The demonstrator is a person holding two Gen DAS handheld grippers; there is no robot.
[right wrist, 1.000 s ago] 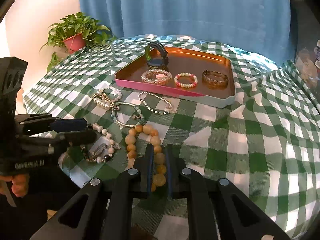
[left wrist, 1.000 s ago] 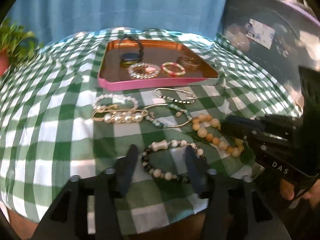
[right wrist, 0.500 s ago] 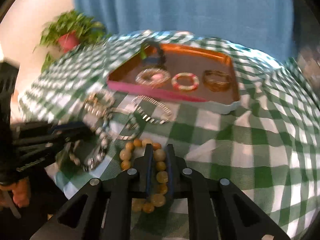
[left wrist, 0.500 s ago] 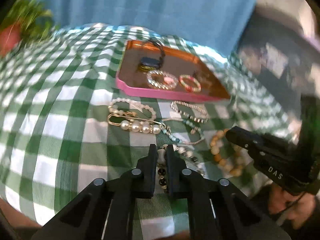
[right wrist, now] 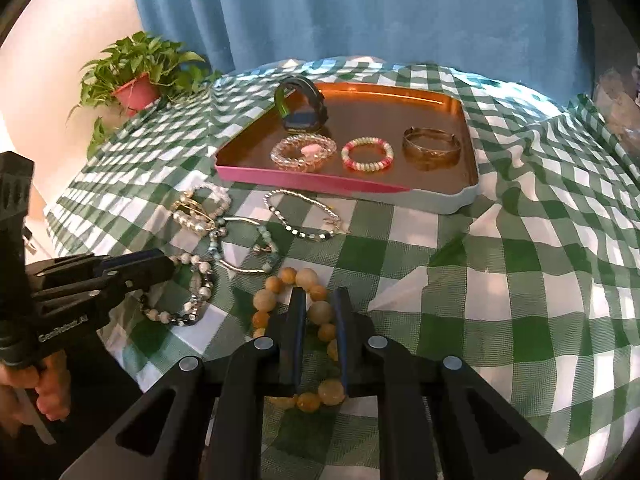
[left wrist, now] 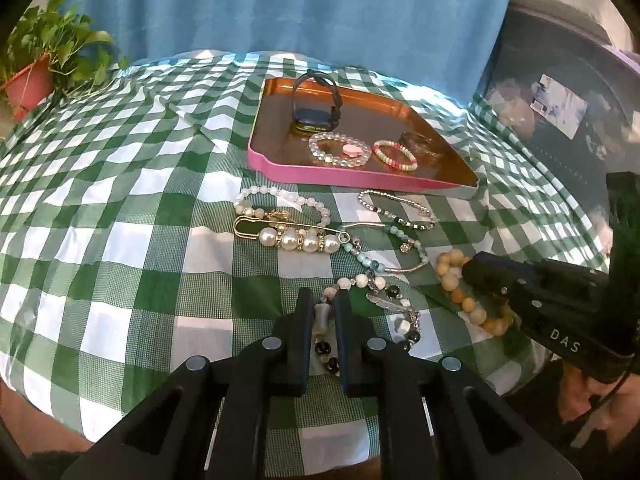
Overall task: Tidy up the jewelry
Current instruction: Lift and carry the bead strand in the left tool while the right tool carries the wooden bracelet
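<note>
Pinching black-white bead bracelet, feather charm visible.

A blue curtain hangs in folds across the back, with a pale wall to its left. The table wears a green-and-white checked cloth (rumpled in places, patched with bright light), and a leafy plant in a red pot stands at its far left edge.
</note>
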